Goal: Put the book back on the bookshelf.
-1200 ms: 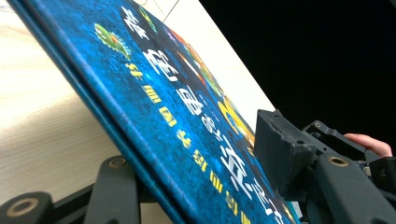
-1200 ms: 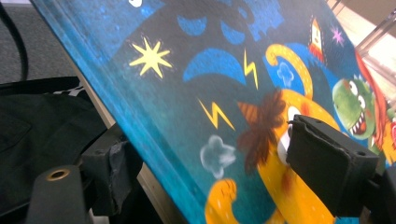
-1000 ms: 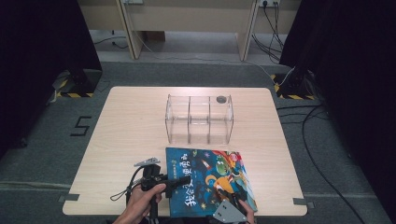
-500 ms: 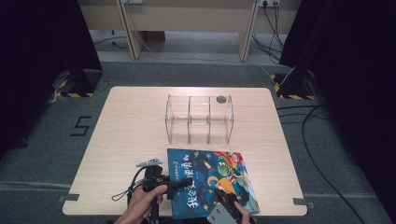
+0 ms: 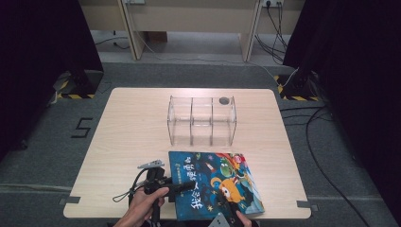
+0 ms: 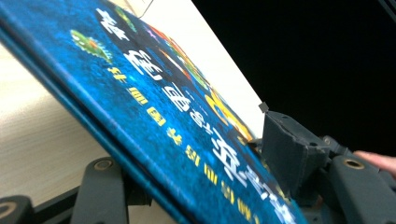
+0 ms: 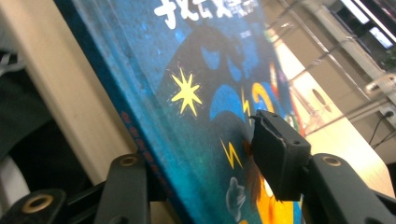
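The left gripper (image 5: 187,186) sits at the near left of the table (image 5: 127,142), held in a hand (image 5: 144,208) that comes in from the bottom edge, its black cable looping on the wood beside it. It reaches sideways onto the left edge of the book (image 5: 213,182). In the left gripper view the book (image 6: 154,107) runs between the two jaws: one lies under the blue cover and the padded one sits on top (against the yellow lettering near the spine). The jaws have just been easing open a little, with the book edge between them; the top pad looks to rest on the cover, but whether it presses I cannot tell.

The book lies flat at the near middle of the table, cover up, with a dark blue night scene and bright cartoon figures. Its far edge lies just in front of a clear box (image 5: 202,120) with three compartments, which stands on the table's middle. A small dark round thing (image 5: 224,100) lies by the box's far right corner.

The right gripper (image 5: 231,210) comes up over the near edge of the book. In the right gripper view the book (image 7: 196,102) again lies between the jaws, one below the near edge and the padded one (image 7: 280,154) on the cover beside a yellow star. These jaws have just been closing on the book, and the pad now appears to touch the cover.
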Action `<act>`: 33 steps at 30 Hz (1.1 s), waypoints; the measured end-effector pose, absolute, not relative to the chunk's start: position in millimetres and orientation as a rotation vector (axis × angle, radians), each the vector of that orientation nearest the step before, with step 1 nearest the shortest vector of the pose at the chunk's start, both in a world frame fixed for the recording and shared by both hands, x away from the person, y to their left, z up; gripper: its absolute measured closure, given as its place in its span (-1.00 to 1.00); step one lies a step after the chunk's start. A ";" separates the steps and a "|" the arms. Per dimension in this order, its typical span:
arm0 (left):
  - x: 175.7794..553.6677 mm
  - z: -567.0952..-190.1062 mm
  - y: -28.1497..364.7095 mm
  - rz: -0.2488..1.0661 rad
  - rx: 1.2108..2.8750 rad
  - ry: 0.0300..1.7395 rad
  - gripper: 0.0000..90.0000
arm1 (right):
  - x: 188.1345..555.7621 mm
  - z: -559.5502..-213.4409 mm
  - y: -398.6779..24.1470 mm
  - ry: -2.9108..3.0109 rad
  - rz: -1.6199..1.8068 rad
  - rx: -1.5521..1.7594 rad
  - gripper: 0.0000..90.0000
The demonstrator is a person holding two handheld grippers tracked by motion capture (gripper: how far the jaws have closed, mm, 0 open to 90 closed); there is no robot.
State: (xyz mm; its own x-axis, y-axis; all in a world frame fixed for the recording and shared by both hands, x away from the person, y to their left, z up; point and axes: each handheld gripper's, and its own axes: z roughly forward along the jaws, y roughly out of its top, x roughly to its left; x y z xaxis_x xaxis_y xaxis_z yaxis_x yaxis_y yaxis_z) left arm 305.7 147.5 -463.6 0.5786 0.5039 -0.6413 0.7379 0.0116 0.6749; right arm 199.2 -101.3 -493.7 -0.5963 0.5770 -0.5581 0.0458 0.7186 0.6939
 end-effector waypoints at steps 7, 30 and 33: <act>302.8 -459.6 152.4 -0.293 1.631 1.008 -0.34 | 202.7 -477.1 -121.3 1.997 0.952 0.584 0.33; 303.9 -455.3 188.3 -0.168 1.605 0.973 -0.33 | 212.0 -467.7 -143.2 1.961 1.041 0.684 0.33; 305.4 -460.2 191.2 -0.154 1.616 0.991 -0.33 | 212.8 -465.5 -145.3 1.953 1.064 0.706 0.33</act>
State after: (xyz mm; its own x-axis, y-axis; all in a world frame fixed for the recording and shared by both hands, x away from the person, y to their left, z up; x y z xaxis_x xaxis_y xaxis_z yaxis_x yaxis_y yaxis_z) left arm 305.4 191.2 -460.2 0.6314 0.5102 -0.5840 0.6632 0.0352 0.7476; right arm 212.8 -145.3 -465.5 -0.5365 0.7578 -0.3715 0.0986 0.4934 0.8642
